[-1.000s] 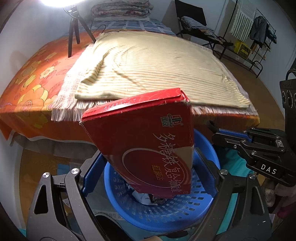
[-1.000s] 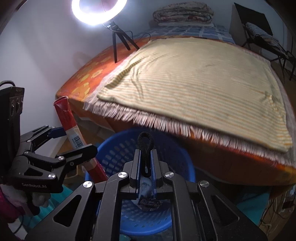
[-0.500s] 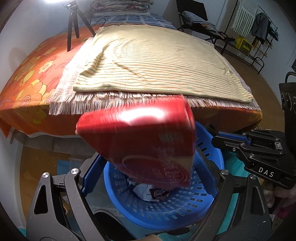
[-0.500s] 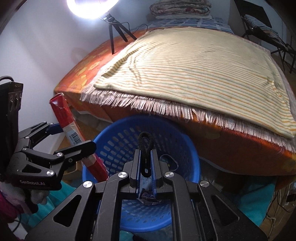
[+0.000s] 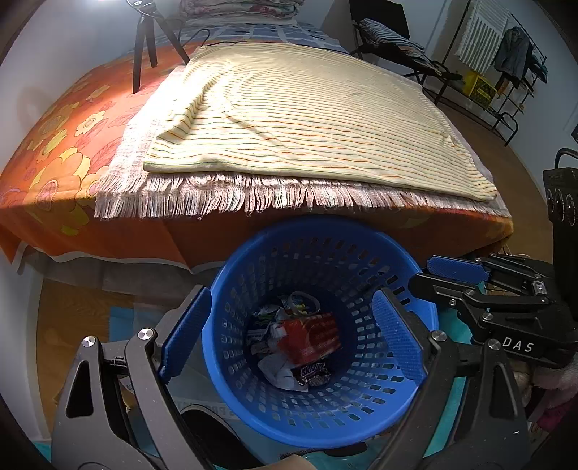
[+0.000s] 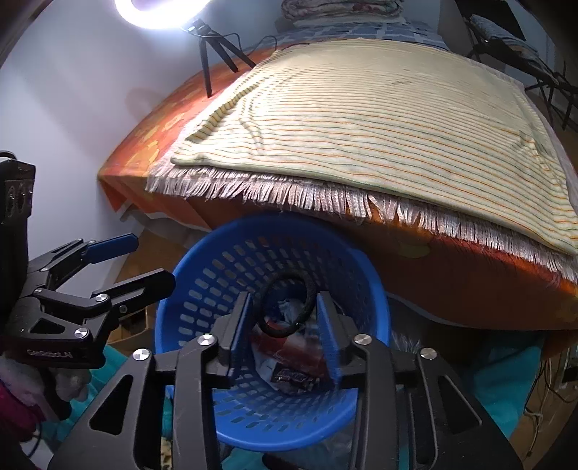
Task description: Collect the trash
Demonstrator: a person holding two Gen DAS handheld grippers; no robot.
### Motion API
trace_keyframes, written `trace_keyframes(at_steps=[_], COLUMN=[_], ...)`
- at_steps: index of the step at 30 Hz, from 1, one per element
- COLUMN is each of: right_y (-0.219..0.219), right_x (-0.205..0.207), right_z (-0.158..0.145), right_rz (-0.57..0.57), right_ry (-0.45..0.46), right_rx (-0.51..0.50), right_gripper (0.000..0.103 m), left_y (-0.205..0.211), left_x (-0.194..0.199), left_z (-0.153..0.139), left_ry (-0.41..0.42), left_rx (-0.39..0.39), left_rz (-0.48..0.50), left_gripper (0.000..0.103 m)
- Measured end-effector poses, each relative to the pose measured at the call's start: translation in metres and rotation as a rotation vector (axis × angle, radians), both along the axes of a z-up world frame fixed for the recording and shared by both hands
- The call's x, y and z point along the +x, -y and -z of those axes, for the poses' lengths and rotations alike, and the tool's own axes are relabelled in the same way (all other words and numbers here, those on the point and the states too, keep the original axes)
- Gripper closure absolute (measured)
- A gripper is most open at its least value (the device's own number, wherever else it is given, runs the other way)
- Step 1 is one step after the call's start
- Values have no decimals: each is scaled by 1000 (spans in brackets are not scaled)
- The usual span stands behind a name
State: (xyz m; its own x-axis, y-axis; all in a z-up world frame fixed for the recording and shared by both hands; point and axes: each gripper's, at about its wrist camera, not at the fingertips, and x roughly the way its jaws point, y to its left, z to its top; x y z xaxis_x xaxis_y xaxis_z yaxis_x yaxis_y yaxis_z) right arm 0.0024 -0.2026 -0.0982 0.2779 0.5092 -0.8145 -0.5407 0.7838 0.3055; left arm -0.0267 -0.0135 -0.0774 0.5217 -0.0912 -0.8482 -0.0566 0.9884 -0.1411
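A: Red box (image 5: 310,338) lying flat at bottom of blue basket (image 5: 274,249), on crumpled white wrappers (image 5: 276,372). Glossy card, print blurred, unreadable. Dark wrapper (image 5: 314,372) beside it w/ white lettering, too small to make out.

B: Basket plastic, round, slotted walls, on floor just beside bed edge. Black hair tie (image 6: 285,303), a soft round loop, between right gripper (image 6: 283,330) pads, over basket mouth. Touching pads or loose? Can't tell.

A: Left gripper (image 5: 289,332) spread wide, nothing between blue textured pads (image 5: 395,334). Right one parted too, narrower gap.

B: "DAS" in white on right gripper body, seen from left cam. Label on left gripper body in right cam starts "Gen", rest unclear.

A: Beyond: striped cream blanket (image 5: 307,115), ribbed knit, over fringed cloth (image 5: 224,195); orange floral sheet (image 5: 54,144) beneath. Ring light (image 6: 162,14) on black tripod.
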Motion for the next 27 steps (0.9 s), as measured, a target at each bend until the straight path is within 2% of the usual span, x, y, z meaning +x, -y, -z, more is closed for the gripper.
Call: trace_keyframes(at_steps=[5,9,27], right_y=[1,-1,7], right_x=[0,0,5], right_z=[1,1,3], right_rz=[2,7,55], right_ry=[-4,0,-11], right_rx=[-6,-13,-37], right_gripper=[65,46,38], left_y=[0,-3,-11], left_x=[1,1,4], left_z=[1,1,-2], left_ry=[-2,-3,1], left_rx=[3,0,-11], left_rz=[-4,-13,-54], left_gripper=[10,10,10])
